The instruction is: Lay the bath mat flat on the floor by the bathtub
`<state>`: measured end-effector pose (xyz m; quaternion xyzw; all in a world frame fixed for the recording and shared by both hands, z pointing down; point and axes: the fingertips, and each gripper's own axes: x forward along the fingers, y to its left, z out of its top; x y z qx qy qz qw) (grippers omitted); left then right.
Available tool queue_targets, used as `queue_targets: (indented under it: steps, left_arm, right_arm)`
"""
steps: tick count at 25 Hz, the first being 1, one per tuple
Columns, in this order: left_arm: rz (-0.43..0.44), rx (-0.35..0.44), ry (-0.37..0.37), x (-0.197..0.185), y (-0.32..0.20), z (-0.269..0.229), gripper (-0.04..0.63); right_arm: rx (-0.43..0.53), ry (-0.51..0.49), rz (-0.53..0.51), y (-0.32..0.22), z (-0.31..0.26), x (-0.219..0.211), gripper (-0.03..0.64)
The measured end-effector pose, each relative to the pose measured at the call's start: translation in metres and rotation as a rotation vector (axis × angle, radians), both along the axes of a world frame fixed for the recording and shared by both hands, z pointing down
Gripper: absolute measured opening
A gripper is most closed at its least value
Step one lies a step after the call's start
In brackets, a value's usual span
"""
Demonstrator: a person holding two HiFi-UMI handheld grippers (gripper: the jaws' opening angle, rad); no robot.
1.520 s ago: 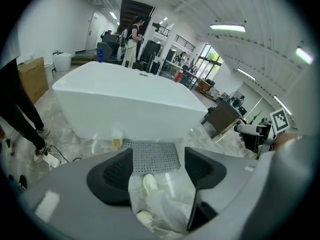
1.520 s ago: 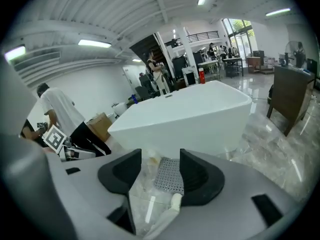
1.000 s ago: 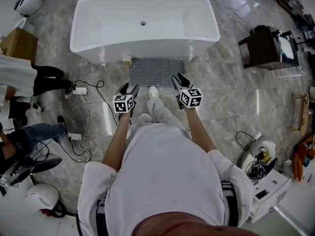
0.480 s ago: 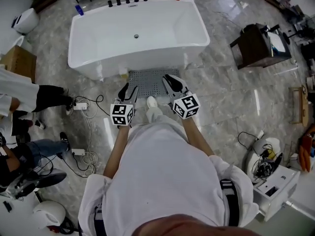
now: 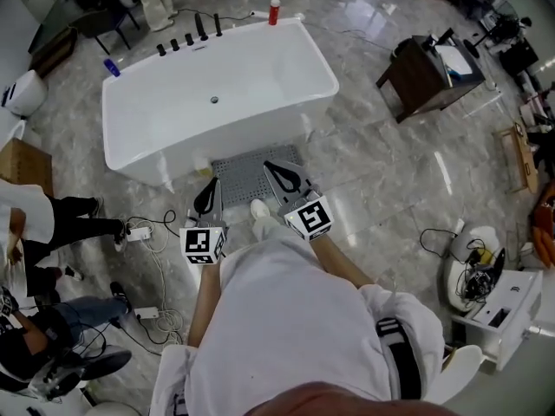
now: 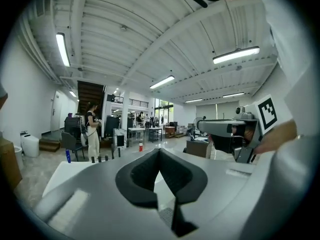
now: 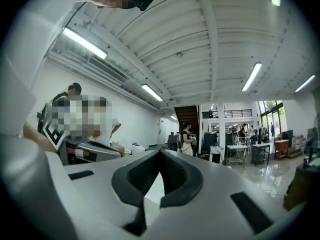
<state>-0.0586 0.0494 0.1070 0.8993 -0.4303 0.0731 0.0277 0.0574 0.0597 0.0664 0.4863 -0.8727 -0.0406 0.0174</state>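
The grey bath mat (image 5: 250,170) lies flat on the marble floor, against the near side of the white bathtub (image 5: 217,94). My left gripper (image 5: 208,194) hangs over the mat's near left corner, jaws shut and empty. My right gripper (image 5: 277,172) is over the mat's near right part, also shut with nothing between its fingers. In both gripper views the jaws point out level across the room; the left gripper (image 6: 159,151) and the right gripper (image 7: 160,152) each show their pads met at the tip. The person's shoe (image 5: 258,208) stands at the mat's near edge.
A red bottle (image 5: 274,10), a blue bottle (image 5: 110,67) and black taps (image 5: 186,38) stand on the tub's far rim. Cables and a power strip (image 5: 139,231) lie left of me. People stand at the left. A dark side table (image 5: 425,68) and white equipment (image 5: 499,297) are to the right.
Both grippers went from open to shut with nothing in them. They rose away from the mat's near edge, and the head view swung so the tub now sits further left.
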Motion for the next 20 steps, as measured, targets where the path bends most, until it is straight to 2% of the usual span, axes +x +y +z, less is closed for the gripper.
queue_targets:
  steps: [7,20]
  left_arm:
    - [0.079,0.033,0.056,0.013,0.018,-0.025,-0.003]
    - [0.148,-0.006,0.064,0.028,0.025,-0.015,-0.003]
  right_arm:
    - [0.113,0.036,-0.018,0.011,-0.033,-0.005,0.002]
    - [0.101,0.007,-0.031,0.009,-0.04,0.002,0.003]
